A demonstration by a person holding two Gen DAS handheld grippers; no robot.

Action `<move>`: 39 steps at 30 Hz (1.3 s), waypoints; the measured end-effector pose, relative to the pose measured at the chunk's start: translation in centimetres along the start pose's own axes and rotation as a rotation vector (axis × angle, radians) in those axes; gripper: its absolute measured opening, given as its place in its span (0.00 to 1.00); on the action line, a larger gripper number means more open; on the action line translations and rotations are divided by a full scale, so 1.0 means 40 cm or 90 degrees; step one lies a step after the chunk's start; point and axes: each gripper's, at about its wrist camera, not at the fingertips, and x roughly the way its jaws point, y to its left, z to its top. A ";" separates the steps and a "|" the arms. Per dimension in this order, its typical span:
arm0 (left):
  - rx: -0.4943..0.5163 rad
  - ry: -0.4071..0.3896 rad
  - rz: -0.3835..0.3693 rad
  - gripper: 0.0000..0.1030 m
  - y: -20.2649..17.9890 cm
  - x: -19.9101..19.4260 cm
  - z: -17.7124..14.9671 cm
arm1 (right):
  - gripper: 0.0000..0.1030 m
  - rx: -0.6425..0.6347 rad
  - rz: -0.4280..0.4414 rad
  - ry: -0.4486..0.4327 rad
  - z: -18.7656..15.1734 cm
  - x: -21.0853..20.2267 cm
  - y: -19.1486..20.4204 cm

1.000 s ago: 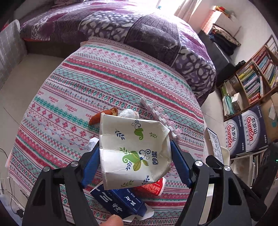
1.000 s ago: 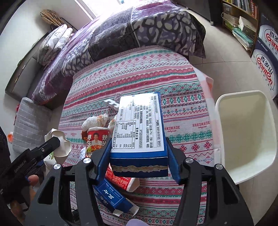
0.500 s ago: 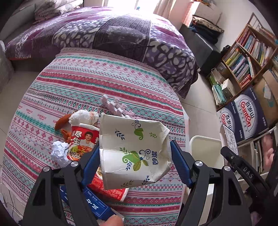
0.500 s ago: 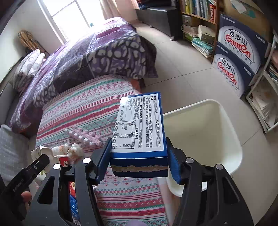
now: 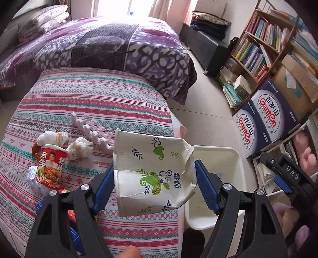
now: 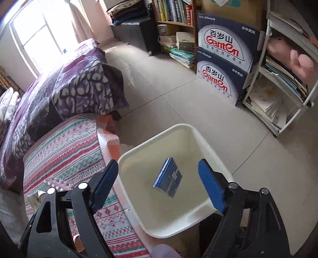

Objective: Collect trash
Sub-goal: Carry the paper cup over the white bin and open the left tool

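The left tongs [image 5: 155,184] are clamped on a crumpled white paper carton [image 5: 153,174] printed with green leaves, its sides pressed between the blue pads; the carton hangs over the edge of the worktop [image 5: 95,103], which wears a striped pink and teal cloth; at about nine o'clock from the carton stands a red instant-noodle cup [image 5: 49,168], with crumpled tissues [image 5: 79,149] just beside it at its one o'clock and a pale pink foam strip [image 5: 89,131] lying beyond at eleven o'clock; at three o'clock of the carton, off the worktop edge, sits the white bin [image 5: 234,158].

The right tongs [image 6: 158,182] stand released above that white bin [image 6: 178,127], their jaws having just been opening, with nothing pressed between the pads; a blue box [image 6: 168,183] shows tilted inside the bin's walls, apart from both pads, and whether it rests on the bottom I cannot tell; at nine o'clock of the bin lies the cloth-covered worktop [image 6: 65,148], and at one o'clock, well apart on the floor, two stacked navy water cartons [image 6: 224,65] stand against a bookshelf [image 6: 174,12].
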 end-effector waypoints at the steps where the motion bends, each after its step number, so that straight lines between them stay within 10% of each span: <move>1: 0.004 0.001 -0.003 0.73 -0.013 0.005 -0.003 | 0.84 0.006 -0.004 -0.005 0.005 -0.002 -0.012; 24: 0.117 0.025 -0.076 0.76 -0.266 0.108 -0.080 | 0.89 0.090 -0.051 -0.041 0.075 -0.027 -0.206; 39: 0.098 -0.007 -0.014 0.83 -0.168 0.064 -0.061 | 0.92 0.028 -0.062 -0.097 0.045 -0.063 -0.127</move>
